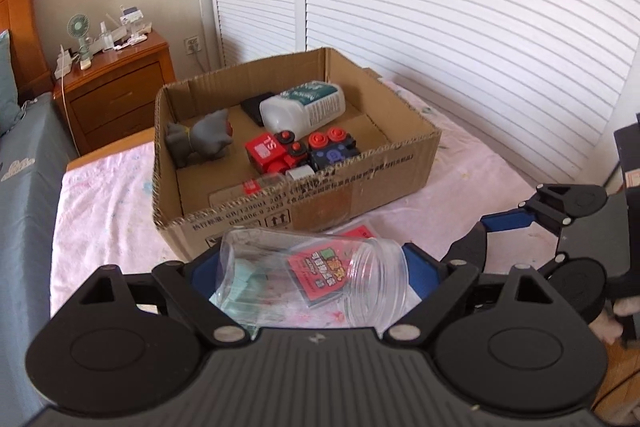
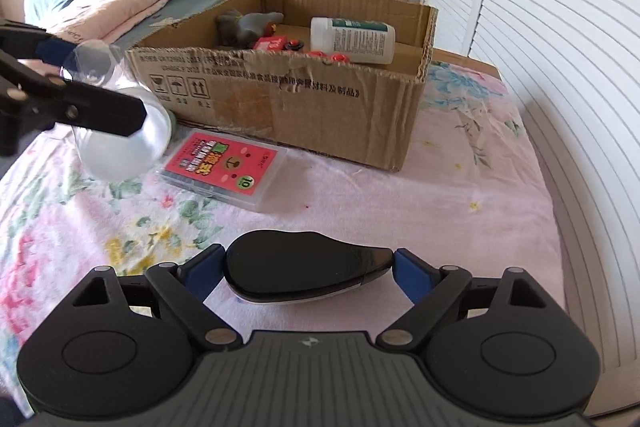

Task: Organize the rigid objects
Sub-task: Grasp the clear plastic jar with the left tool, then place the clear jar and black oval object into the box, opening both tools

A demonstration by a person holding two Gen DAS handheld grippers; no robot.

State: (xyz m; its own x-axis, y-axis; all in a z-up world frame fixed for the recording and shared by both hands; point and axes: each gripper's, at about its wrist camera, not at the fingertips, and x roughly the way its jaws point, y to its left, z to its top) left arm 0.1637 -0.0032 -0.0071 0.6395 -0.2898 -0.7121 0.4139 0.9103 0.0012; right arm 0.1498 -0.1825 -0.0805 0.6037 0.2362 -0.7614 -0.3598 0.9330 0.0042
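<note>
Clear plastic jar (image 1: 312, 279) sits crosswise between my left gripper's (image 1: 316, 275) blue pads, long axis running left-right across the jaws, open threaded mouth to the right, base to the left. Pads press both ends, so I read it as gripped end to end, lifted off the pink floral bedsheet (image 2: 460, 211). In the right wrist view the same jar (image 2: 120, 131) hangs at the left, mouth facing that camera, above and just left of the red card case (image 2: 222, 165).

Cardboard box (image 1: 400, 163) lies straight ahead of the jar and beyond it; near wall stands between the jar and the box floor. Inside already: grey toy animal (image 1: 200, 139), red toy truck (image 1: 276, 151), dark block with red knobs (image 1: 332, 151), white bottle (image 1: 304, 107) on its side. Free floor shows at the front left corner, behind the near wall. My guess: the jar goes forward over that wall, and its sideways axis runs parallel to the wall, so it should clear.

Right gripper (image 2: 306, 273) brackets a black computer mouse (image 2: 308, 267) lying on the sheet, long axis across the jaws. Left pad looks in contact, right pad shows a sliver of gap, so not clamped yet. Box lies ahead and a little left of it, well apart. Left hand is the nearer one to the box.
</note>
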